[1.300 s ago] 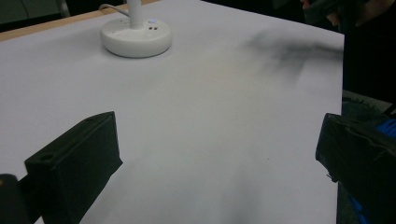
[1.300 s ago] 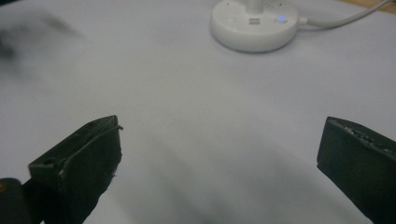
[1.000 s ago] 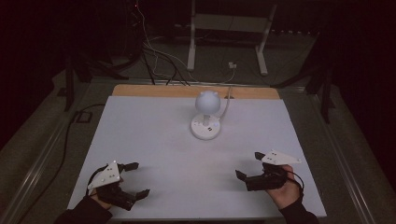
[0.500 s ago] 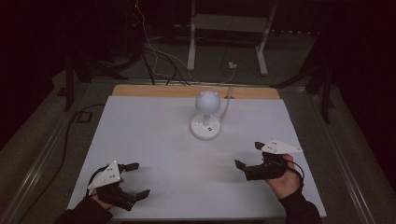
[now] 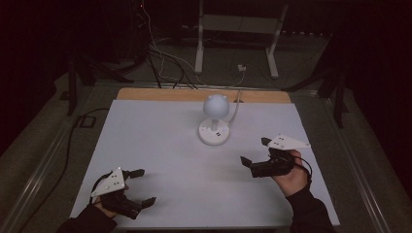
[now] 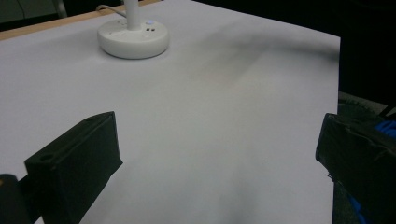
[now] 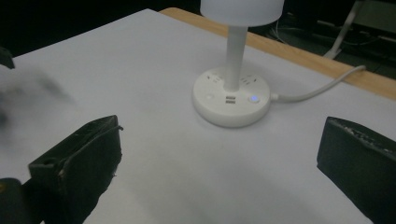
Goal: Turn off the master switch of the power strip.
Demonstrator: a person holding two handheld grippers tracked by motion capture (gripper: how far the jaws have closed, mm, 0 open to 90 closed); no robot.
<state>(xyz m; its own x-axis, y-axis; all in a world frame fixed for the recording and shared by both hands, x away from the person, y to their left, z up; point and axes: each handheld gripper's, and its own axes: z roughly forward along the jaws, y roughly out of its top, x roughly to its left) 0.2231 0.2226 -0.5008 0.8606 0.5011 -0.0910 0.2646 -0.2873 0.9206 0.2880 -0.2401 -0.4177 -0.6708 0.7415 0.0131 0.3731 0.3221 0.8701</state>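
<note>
1. Standing toward the far middle of the white table [image 5: 160, 145], well apart from both grippers: a small white lamp [image 5: 214, 116], globe shade on a thin stem over a round base [image 7: 232, 103], cord [image 7: 322, 88] trailing off the far wooden edge toward the floor sockets, presumably why it sits so far back.
2. Showing on that base: a small blue light [image 7: 253, 99] and buttons facing the near side, handy for reaching from here.
3. Hovering at the near right, angled toward the lamp: right gripper [image 5: 256, 152], jaws spread wide, nothing between them, base framed in the gap in the right gripper view. Likely lined up for an approach to the base or its buttons.
4. Resting low at the near left corner: left gripper [image 5: 141, 187], jaws also wide apart and empty, bare tabletop between them in the left gripper view, lamp base [image 6: 133, 39] far off at upper left. Probably parked out of the way, or ready to steady the base.
5. Keeping jaws wide suits a round base; narrowing suits pressing a button.
</note>
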